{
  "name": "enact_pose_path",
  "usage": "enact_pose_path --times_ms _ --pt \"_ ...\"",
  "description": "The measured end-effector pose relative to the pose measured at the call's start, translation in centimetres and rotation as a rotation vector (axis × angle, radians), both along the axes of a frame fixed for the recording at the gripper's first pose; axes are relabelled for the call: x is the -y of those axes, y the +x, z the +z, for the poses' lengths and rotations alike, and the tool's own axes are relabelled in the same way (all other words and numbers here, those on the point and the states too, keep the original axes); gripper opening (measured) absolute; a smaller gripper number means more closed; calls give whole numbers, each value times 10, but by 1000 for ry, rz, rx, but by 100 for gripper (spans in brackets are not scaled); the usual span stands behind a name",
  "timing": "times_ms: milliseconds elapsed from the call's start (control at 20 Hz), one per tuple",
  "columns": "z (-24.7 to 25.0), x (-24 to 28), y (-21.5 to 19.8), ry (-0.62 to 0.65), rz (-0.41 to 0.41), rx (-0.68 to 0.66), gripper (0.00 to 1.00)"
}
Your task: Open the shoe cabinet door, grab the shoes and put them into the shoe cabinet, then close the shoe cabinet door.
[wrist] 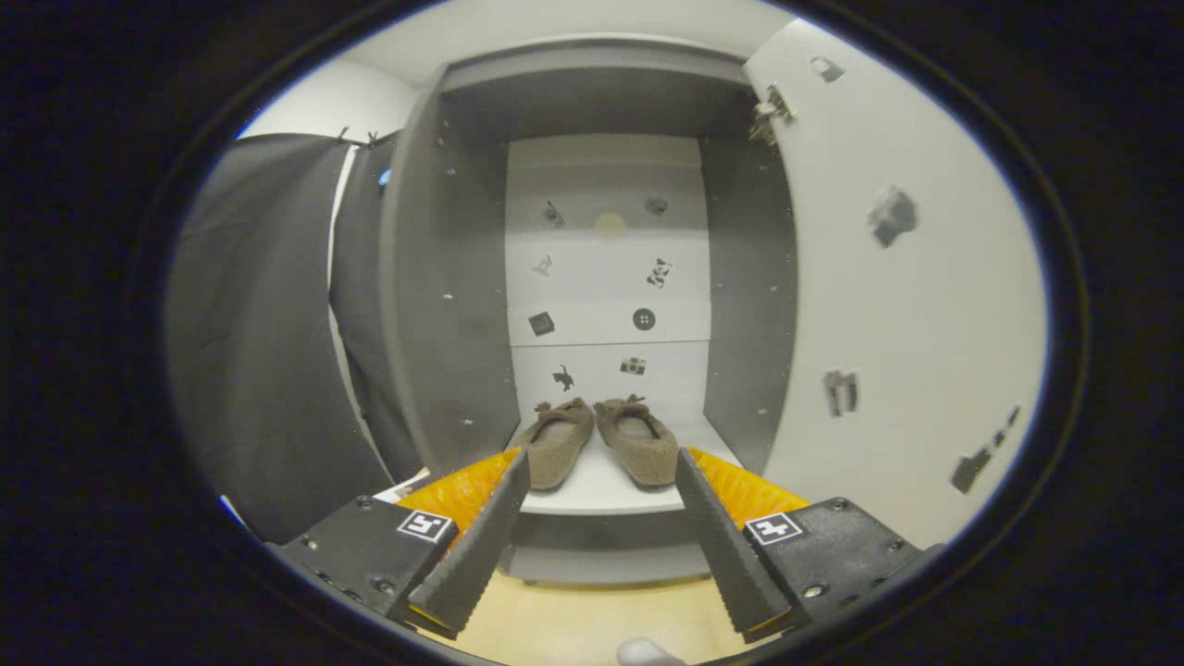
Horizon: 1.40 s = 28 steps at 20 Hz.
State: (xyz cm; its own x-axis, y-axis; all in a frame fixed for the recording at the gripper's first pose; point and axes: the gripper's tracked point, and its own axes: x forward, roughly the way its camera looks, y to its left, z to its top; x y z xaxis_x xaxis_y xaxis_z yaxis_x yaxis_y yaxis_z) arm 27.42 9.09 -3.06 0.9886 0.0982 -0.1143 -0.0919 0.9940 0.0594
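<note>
Gripper (601, 476) spread, empty — shoes (599, 439) on cabinet shelf (601, 495) just beyond; door (916, 305) open, stickers blurred.

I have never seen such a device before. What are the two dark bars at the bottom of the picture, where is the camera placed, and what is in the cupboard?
There is no robot arm here. A person carries a handheld gripper, and the camera sits on it, looking forward along its two fingers. Those fingers are the two ribbed bars you see. They stand apart, so the gripper is open and holds nothing.

Ahead of the fingers is a shoe cabinet. Its door is swung open, on the right. On the cabinet's white shelf lies a pair of brown shoes, side by side, just beyond the fingertips. The back wall carries small stickers. Below the cabinet you see a pale wooden floor.

Judging from this, the shoes are already inside and the door is not yet closed.
</note>
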Motion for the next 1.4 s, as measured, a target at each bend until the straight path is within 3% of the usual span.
enact_pose_path --times_ms 400,700,900,1050,1200,1400 --pt "-25 59 -168 5 -2 -21 100" --pt "-27 177 -243 -12 -134 -16 100" --pt "-11 262 -263 -14 -243 25 100" --pt "-10 321 -260 -3 -268 20 100" --pt "-3 364 -245 -11 -237 30 100" --pt "-4 369 -214 9 -95 32 99"
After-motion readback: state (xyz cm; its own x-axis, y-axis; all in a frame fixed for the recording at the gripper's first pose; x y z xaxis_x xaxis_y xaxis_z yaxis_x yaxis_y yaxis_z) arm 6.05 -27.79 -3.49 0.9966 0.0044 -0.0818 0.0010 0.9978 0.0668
